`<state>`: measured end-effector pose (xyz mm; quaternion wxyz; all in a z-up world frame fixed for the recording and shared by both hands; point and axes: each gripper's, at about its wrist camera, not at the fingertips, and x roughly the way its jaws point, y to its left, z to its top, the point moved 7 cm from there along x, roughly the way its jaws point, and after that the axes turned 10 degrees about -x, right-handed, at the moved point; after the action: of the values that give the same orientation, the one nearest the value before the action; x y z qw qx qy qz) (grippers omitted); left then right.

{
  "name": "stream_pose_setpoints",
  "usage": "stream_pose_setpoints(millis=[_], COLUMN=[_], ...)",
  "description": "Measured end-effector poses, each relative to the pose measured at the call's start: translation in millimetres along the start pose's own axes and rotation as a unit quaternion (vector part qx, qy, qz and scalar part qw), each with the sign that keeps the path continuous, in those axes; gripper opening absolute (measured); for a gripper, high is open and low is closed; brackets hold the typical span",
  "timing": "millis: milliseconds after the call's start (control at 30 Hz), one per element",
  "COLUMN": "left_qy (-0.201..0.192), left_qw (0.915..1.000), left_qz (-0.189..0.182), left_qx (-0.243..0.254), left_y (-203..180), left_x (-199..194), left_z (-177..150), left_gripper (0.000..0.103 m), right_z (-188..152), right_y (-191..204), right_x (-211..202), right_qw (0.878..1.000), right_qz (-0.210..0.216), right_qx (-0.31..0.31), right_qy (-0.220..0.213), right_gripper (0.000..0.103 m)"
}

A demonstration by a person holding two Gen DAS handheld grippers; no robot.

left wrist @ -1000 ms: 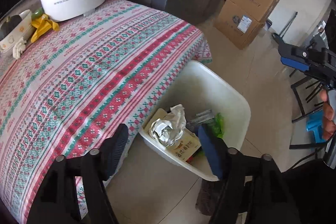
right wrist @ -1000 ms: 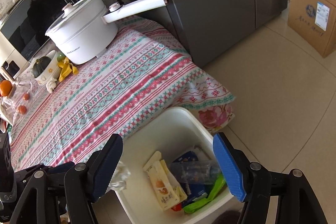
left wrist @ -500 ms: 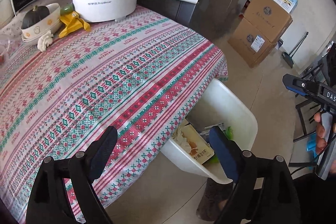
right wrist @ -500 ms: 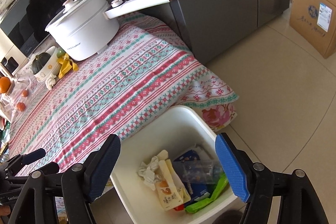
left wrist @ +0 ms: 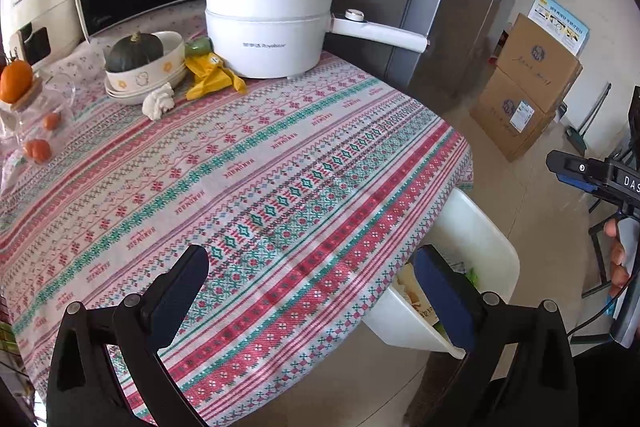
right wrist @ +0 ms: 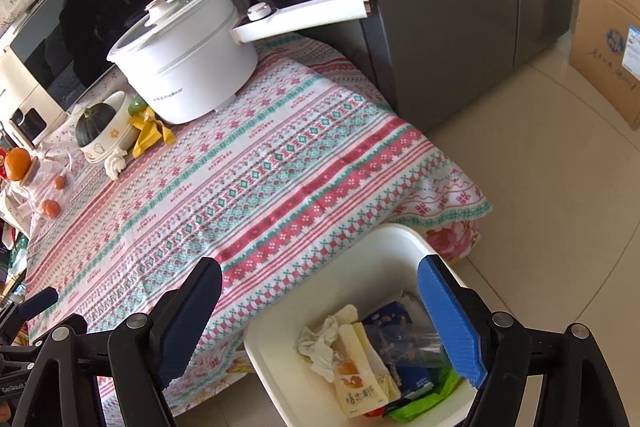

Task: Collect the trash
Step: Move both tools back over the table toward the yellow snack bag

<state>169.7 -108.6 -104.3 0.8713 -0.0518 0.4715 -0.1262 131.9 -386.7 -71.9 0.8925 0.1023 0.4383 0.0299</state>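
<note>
Overall, two cardboard boxes (left wrist: 528, 87), stacked.

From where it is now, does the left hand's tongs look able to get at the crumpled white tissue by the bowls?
Probably yes. The left tongs stand open and empty, with only bare tablecloth up to the tissue. The bowls and yellow wrapper crowd its far side.

The patterned tablecloth (left wrist: 280, 167) carries a white pot (left wrist: 268, 27), stacked bowls (left wrist: 148, 83), yellow wrapper (left wrist: 212, 77) and crumpled tissue (left wrist: 158, 103).
</note>
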Motion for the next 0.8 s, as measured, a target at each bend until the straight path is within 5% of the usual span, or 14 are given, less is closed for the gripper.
stream_pose_setpoints(millis=[800], left_qy=[-0.098], left_qw=[0.9837], left_qz=[0.060], left_qx=[-0.138], left_y=[115.9], left_x=[-24.4], left_z=[78.7], left_gripper=[0.103], right_z=[76.9], right_y=[141.1], right_x=[31.9], right_qw=[0.990], right_qz=[-0.036], right_qx=[-0.090], right_qy=[-0.105], right_gripper=[0.103])
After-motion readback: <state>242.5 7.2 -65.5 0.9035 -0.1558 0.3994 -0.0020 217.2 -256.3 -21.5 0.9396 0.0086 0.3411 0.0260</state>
